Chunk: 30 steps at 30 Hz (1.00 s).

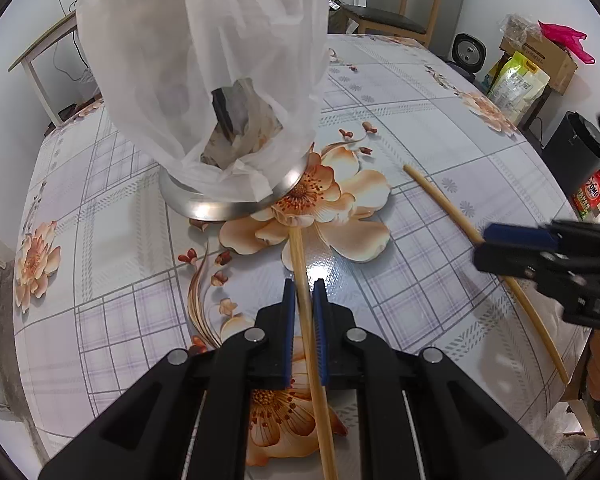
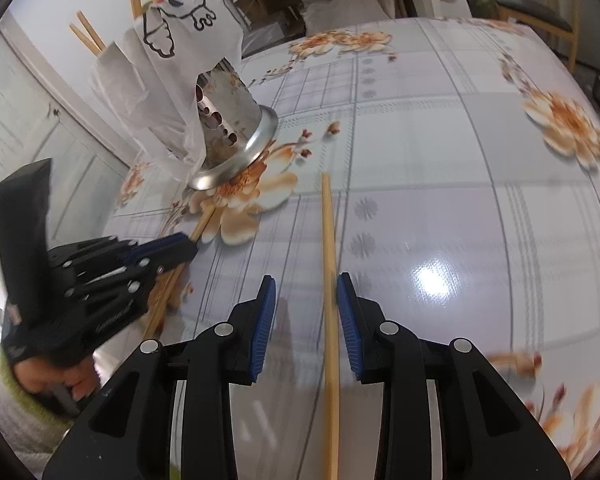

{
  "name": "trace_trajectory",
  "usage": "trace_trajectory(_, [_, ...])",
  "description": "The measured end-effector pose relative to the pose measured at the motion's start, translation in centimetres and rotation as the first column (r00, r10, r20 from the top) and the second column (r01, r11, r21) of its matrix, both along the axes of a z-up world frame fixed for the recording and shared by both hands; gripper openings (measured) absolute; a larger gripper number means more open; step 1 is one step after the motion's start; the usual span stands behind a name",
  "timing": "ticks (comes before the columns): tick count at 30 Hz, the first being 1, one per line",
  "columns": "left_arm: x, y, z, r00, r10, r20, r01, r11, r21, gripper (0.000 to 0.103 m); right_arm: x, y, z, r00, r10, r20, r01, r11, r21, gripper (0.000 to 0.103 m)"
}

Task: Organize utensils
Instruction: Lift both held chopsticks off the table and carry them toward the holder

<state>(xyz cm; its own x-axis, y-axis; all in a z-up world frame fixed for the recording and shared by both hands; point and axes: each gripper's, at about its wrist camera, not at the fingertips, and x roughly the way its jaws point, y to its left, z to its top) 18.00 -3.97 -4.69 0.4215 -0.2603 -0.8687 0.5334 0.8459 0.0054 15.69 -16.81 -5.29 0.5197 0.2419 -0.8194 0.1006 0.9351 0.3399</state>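
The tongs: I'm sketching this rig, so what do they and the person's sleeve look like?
Both tongs, left and right, are matte black with blue ribbed pads and round silver pivot pins. The sleeve is fuzzy, pale with a green band.

Two grippers are seen: the left gripper (image 1: 303, 292) and the right gripper (image 2: 306, 292). Two loose chopsticks are counted on the table: one chopstick (image 1: 306, 312) is pinched between the left claw's pads, and a second chopstick (image 2: 330, 280) is seen between the right claw's parted pads. One metal utensil holder (image 2: 230, 120) is found ahead of both claws, draped by one white plastic bag (image 1: 204, 52). At least four more sticks (image 2: 86, 36) are counted in it.
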Motion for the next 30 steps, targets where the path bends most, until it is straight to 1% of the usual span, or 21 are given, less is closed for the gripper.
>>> trace_trajectory(2, [0.0, 0.0, 0.0, 1.0, -0.001, 0.0, 0.001, 1.0, -0.002, 0.008, 1.0, 0.5, 0.0, 1.0, 0.011, 0.007, -0.011, 0.999, -0.042, 0.032])
trace_trajectory(5, [-0.1, 0.1, 0.1, 1.0, -0.002, -0.001, 0.002, 1.0, -0.005, 0.008, 2.5, 1.6, 0.0, 0.999, 0.031, 0.016, -0.029, 0.992, -0.122, 0.027])
trace_trajectory(7, [-0.1, 0.2, 0.1, 1.0, -0.003, 0.0, 0.003, 1.0, -0.005, 0.008, 3.4, 2.2, -0.1, 0.999, 0.04, 0.019, -0.036, 0.985, -0.171, 0.02])
trace_trajectory(9, [-0.2, 0.2, 0.1, 1.0, -0.003, -0.001, 0.003, 1.0, -0.008, 0.008, 4.1, 2.6, -0.2, 0.999, 0.045, 0.023, -0.038, 0.975, -0.219, 0.016])
trace_trajectory(10, [-0.1, 0.2, 0.1, 1.0, -0.002, -0.002, 0.002, 1.0, -0.009, 0.008, 4.2, 2.4, -0.2, 0.999, 0.042, 0.024, -0.035, 0.972, -0.231, 0.011])
trace_trajectory(13, [-0.1, 0.2, 0.1, 1.0, 0.0, -0.002, 0.0, 1.0, -0.013, 0.008, 4.4, 2.1, -0.3, 0.999, 0.024, 0.027, -0.016, 0.966, -0.259, 0.004])
trace_trajectory(16, [-0.2, 0.2, 0.1, 1.0, -0.003, 0.004, 0.003, 1.0, -0.011, 0.008, 4.4, 1.3, -0.2, 1.0, -0.004, 0.02, 0.008, 0.975, -0.222, 0.004])
trace_trajectory(19, [-0.2, 0.1, 0.1, 1.0, -0.004, 0.003, 0.004, 1.0, -0.008, 0.008, 3.9, 0.2, 0.7, 0.998, -0.035, 0.046, 0.041, 0.988, -0.148, 0.004])
trace_trajectory(24, [-0.2, 0.0, 0.1, 1.0, -0.001, 0.005, 0.001, 1.0, 0.0, 0.008, 1.8, -2.1, 4.0, 0.987, -0.092, 0.132, 0.098, 0.994, -0.04, 0.004])
trace_trajectory(28, [-0.1, -0.2, 0.0, 1.0, 0.0, 0.004, 0.0, 1.0, 0.005, 0.008, -0.3, -3.4, 6.8, 0.972, -0.123, 0.198, 0.123, 0.992, 0.011, 0.004])
trace_trajectory(30, [-0.1, -0.3, 0.0, 1.0, 0.001, 0.006, -0.001, 1.0, 0.008, 0.008, -0.9, -3.7, 7.6, 0.966, -0.134, 0.223, 0.131, 0.991, 0.03, 0.004])
